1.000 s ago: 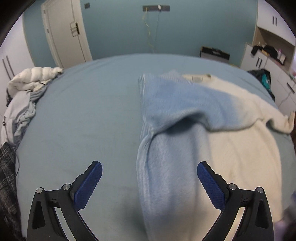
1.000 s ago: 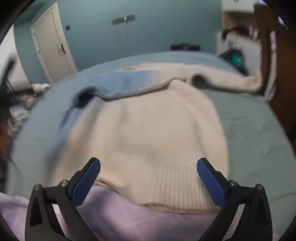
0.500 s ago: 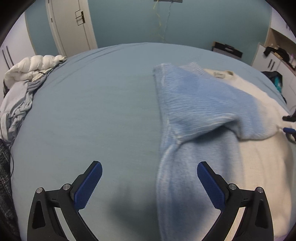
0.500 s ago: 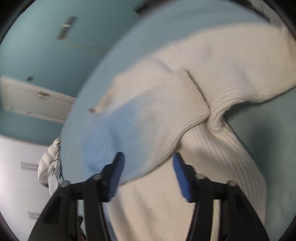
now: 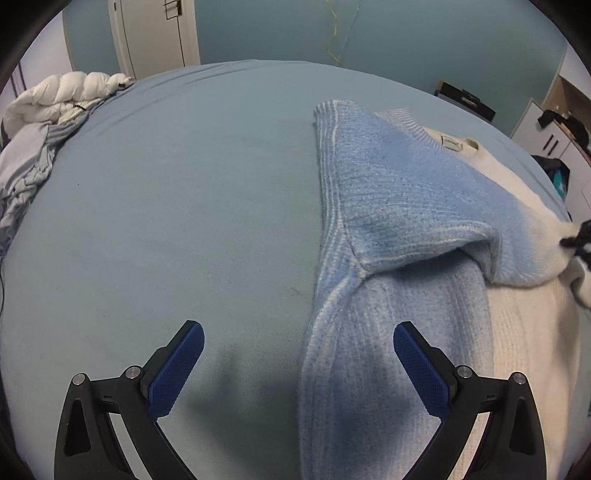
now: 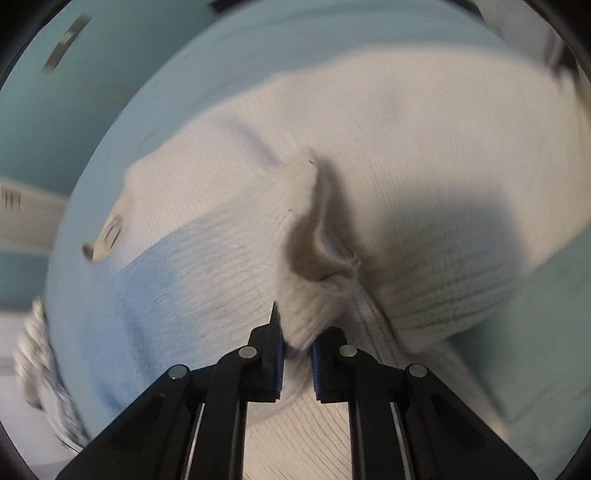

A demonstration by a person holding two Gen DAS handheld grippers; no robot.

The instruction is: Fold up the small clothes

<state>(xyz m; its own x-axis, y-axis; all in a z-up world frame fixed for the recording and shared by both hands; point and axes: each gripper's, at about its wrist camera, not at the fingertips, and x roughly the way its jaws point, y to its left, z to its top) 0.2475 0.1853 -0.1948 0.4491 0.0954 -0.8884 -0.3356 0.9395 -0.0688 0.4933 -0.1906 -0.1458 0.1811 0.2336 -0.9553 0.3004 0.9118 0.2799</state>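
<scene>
A knit sweater (image 5: 413, 206), blue fading to cream, lies on the light blue bed (image 5: 184, 206). Its blue left sleeve is folded across the body. My left gripper (image 5: 295, 354) is open and empty, low over the sweater's left edge and the bare sheet. My right gripper (image 6: 297, 354) is shut on the cream end of the folded sleeve (image 6: 310, 295), lifting it into a ridge over the sweater (image 6: 424, 155). It shows as dark tips at the right edge of the left wrist view (image 5: 578, 236).
A white duvet and grey bedding (image 5: 48, 110) are piled at the bed's far left. A door (image 5: 155, 33) and teal wall stand behind. White cabinets with dark items (image 5: 554, 122) stand at the far right.
My right gripper closed from wide open onto the sleeve end after swinging in over the sweater. My left gripper drifted left, so more bare sheet shows.
</scene>
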